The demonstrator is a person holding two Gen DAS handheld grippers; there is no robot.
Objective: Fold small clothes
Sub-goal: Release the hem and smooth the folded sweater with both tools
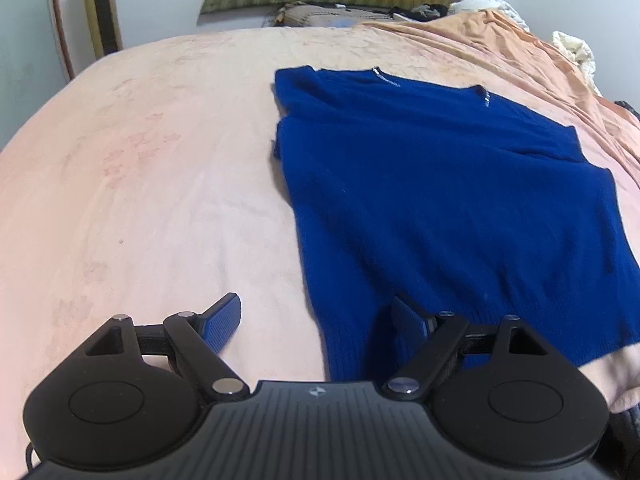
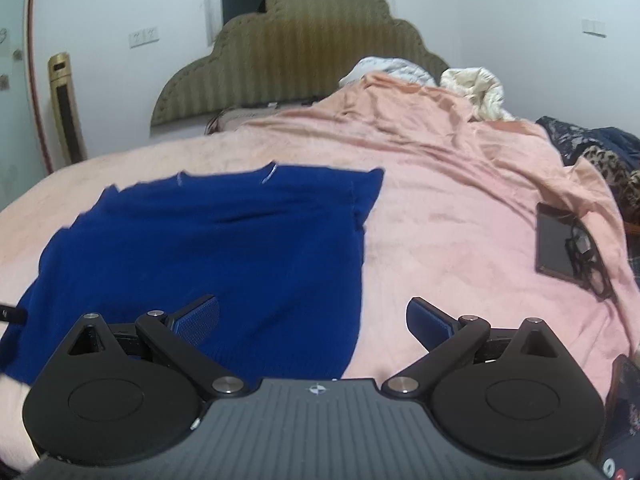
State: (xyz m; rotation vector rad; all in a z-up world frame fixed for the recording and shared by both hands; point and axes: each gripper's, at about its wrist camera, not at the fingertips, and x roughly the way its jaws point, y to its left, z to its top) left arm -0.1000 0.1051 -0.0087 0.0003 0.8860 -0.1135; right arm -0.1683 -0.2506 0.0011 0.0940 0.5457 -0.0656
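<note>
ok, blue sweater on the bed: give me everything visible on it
The blue sweater is deep royal blue, a soft fuzzy knit with a ribbed hem nearest the cameras. It lies flat on the pink blanket, neckline toward the headboard, with small white marks at the collar. Both sleeves look folded in, leaving a roughly rectangular shape with a crease across the chest. Neither gripper holds it: the left gripper and the right gripper are open at its near hem corners.

No readable text anywhere. Only a small white emblem is stamped on each hand-held gripper (image 1: 316, 318) (image 2: 313, 320) body, and the phone (image 2: 624, 420) screen is too blurred.
</note>
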